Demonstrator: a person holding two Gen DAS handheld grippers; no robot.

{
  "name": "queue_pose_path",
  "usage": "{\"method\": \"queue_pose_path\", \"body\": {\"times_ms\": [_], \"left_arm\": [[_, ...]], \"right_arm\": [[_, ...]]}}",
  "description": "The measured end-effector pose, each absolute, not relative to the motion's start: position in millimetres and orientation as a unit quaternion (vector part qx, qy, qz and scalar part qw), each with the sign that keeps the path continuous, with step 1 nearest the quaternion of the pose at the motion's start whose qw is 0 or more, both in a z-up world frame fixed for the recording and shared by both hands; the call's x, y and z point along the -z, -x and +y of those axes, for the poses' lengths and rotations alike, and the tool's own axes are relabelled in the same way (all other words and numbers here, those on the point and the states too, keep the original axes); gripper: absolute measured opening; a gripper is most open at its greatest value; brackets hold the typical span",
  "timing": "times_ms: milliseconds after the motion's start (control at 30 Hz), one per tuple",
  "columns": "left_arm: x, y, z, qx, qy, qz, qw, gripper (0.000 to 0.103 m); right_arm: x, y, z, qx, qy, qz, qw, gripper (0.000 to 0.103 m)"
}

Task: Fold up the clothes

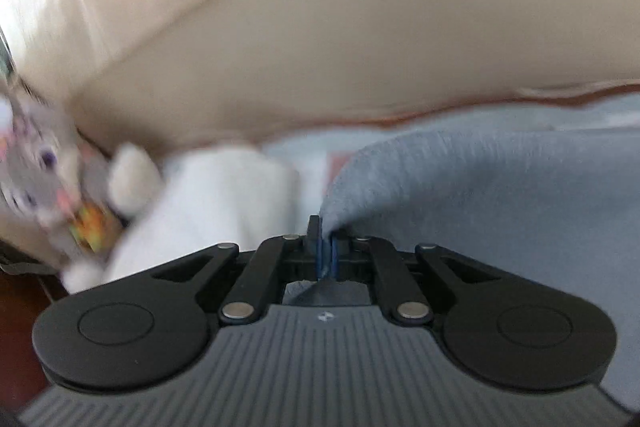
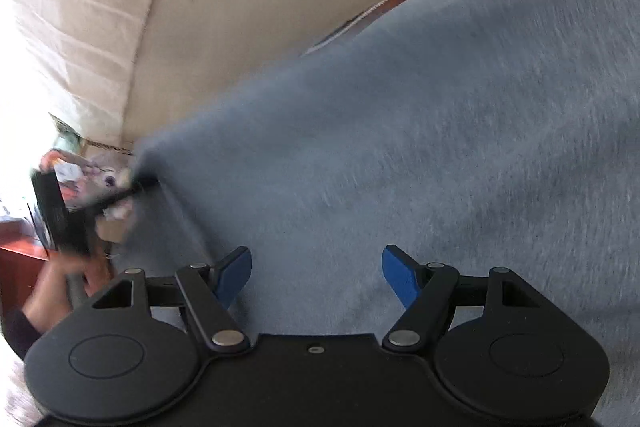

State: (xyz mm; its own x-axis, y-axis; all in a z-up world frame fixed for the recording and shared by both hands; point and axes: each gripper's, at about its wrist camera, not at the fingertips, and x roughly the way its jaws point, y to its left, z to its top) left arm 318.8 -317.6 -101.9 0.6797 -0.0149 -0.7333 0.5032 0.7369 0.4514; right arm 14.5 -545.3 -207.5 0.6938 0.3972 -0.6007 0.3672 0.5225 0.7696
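Observation:
A grey-blue fleece garment fills most of the right wrist view and the right side of the left wrist view. My left gripper is shut on a pinched corner of this garment, which rises from between its blue pads. It also shows at the left of the right wrist view, holding the garment's lifted edge. My right gripper is open, its blue fingers spread just above the fleece, holding nothing.
A beige sofa back curves behind the garment. A white plush item and a grey stuffed toy lie at the left. A reddish wooden surface shows at the far left.

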Motion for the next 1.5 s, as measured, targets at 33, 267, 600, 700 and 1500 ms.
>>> {"method": "queue_pose_path", "body": {"times_ms": [33,267,600,700,1500], "left_arm": [[106,-324,-324,0.147,-0.339,0.359,0.857,0.004],[146,-346,-345,0.101,-0.375,0.328,0.861,0.027],[104,-363,-246,0.033,-0.23,0.382,0.894,0.037],[102,-332,-205,0.08,-0.105,0.432,0.892,0.04],[192,-269,-147,-0.001,0.004,0.51,0.86,0.056]], "right_arm": [[209,-16,-543,0.0,-0.478,0.397,0.783,0.077],[211,-27,-532,0.02,-0.401,0.422,0.813,0.077],[208,-39,-512,0.017,-0.362,0.441,0.821,0.077],[203,-37,-509,0.011,-0.355,0.437,0.826,0.077],[202,-32,-498,-0.001,-0.351,0.442,0.826,0.077]]}}
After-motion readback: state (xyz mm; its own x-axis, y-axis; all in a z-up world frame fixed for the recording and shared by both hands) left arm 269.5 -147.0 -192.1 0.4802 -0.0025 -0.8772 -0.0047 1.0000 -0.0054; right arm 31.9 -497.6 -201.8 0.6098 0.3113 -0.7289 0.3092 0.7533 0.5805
